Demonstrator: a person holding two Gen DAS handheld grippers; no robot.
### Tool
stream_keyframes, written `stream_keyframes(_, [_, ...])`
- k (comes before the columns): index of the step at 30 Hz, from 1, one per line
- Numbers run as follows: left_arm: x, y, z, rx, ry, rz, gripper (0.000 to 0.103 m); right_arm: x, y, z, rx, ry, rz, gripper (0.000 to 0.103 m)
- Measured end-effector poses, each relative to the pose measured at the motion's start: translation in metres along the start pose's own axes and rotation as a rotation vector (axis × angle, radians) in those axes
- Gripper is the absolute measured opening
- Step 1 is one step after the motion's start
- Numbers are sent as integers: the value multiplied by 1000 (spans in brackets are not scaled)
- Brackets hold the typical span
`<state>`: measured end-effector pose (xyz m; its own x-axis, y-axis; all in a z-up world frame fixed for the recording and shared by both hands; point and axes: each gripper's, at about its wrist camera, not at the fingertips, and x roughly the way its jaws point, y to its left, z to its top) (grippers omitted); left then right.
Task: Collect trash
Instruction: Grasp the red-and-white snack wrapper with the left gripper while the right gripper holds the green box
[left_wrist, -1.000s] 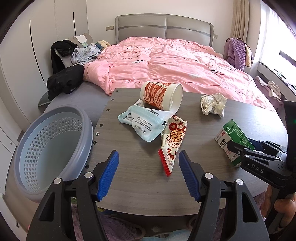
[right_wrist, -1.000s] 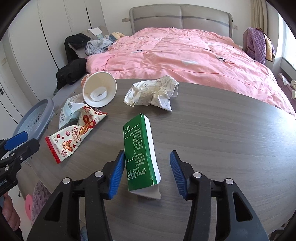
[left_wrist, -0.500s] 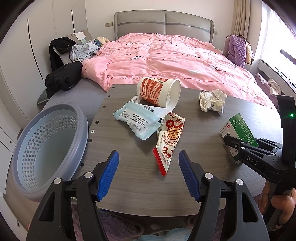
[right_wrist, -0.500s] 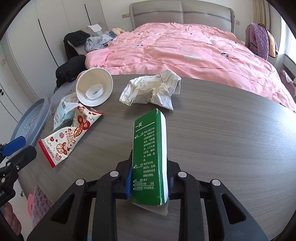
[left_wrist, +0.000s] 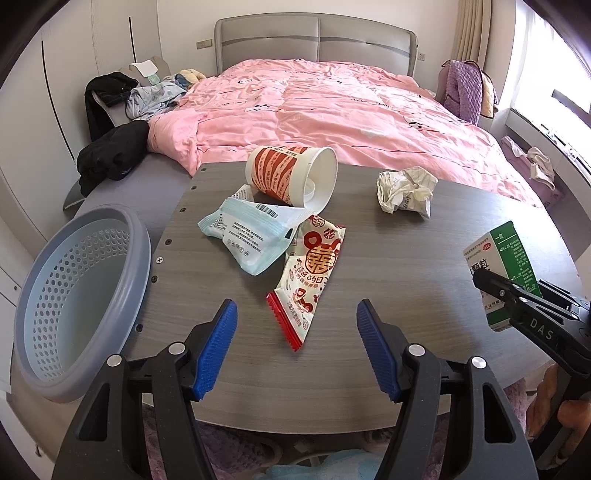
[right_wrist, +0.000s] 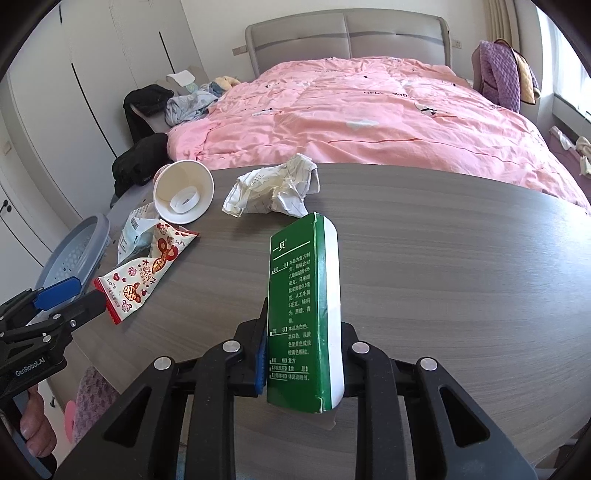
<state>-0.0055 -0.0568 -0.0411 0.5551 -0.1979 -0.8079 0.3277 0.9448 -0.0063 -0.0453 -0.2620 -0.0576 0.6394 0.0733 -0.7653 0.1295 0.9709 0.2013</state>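
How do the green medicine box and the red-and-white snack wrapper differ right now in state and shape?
The green medicine box is clamped in the right gripper, which has just been closing on it; the snack wrapper lies loose on the table, in front of the open left gripper. The box is rigid and held on edge; the wrapper is flat and crinkled, overlapping a pale blue packet. Both bear printed text.
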Motion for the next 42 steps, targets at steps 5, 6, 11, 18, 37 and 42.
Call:
stream_keyframes(5, [3,-3,2,8,9,-8,64,-8,-11,-6,31,-14,8,23])
stream_keyframes(6, [4,-3,2,6,13,-11,64,-10,-13,-8,36,-16,8,23])
stream_keyframes(11, [15,-6,6,17,31,-4,64,-14,-19,-12,53,-20,17,23])
stream_keyframes(18, [41,-9,15,40,61,38,64,-19,-19,-13,57,-30,39,23])
stream_keyframes(37, [66,-36,14,71,90,-18,35,-22,-25,-16,71,-34,50,23])
stream_keyframes(42, [58,-52,3,103,95,-63,34,-22,-28,-18,80,-35,40,23])
